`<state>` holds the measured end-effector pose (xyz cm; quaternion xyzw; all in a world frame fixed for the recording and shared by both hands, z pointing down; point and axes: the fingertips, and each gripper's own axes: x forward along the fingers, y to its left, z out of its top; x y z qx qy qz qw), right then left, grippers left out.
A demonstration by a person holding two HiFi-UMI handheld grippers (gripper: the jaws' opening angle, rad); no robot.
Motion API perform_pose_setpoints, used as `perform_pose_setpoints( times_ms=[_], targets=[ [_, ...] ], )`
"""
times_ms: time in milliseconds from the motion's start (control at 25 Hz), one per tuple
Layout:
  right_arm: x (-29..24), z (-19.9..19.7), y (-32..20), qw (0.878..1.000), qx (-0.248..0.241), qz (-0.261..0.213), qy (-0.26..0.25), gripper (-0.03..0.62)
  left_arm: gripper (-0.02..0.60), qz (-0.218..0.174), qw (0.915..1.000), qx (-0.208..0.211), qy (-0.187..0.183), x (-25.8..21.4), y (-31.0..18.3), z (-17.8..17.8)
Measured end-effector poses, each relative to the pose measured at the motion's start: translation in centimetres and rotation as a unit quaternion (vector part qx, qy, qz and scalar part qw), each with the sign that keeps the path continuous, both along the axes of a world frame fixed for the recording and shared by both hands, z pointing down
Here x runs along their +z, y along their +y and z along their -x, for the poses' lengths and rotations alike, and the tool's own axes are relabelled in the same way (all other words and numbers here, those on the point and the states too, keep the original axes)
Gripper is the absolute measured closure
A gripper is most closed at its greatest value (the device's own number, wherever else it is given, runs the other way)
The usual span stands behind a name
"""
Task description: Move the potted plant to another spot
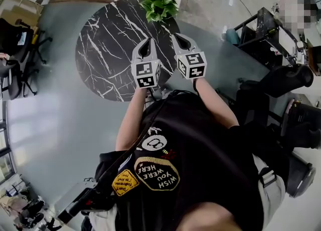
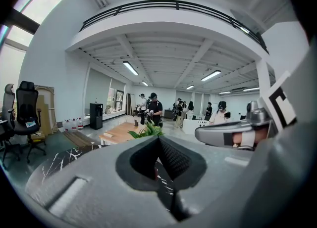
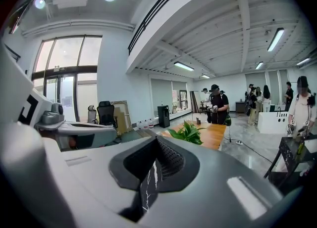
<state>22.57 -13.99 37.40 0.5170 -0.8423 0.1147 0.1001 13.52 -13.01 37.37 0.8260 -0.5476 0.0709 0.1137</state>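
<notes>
Potted plant [image 1: 160, 2] sat at the far edge of the round black marble desk [image 1: 103, 49], leaves spilling over its rim. Pot itself was hidden under the foliage in every view.

Left gripper [image 1: 146, 44] and right gripper [image 1: 179, 39] hovered side by side over the near part of the desk, both aimed at the plant and well apart from it. Jaws of both were together with nothing between them.

Handling, as a guess: leaves were soft and would bend or tear, so no grip there. Pot was likely rigid, light to moderate in weight, and a bit top-heavy. Best hold would be low on the pot wall or rim, under the foliage, kept upright so the soil stays in. Jaws would have to part first.
</notes>
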Motion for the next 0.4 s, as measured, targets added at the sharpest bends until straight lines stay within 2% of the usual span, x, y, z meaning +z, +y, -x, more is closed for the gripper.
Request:
perform_pose_setpoints(
  times_ms=[400],
  targets=[
    [0.4, 0.6, 0.1, 1.000, 0.005, 0.007, 0.000, 0.592, 0.577, 0.003, 1.0000, -0.003, 0.007, 0.1, 0.1, 1.2]
  ],
)
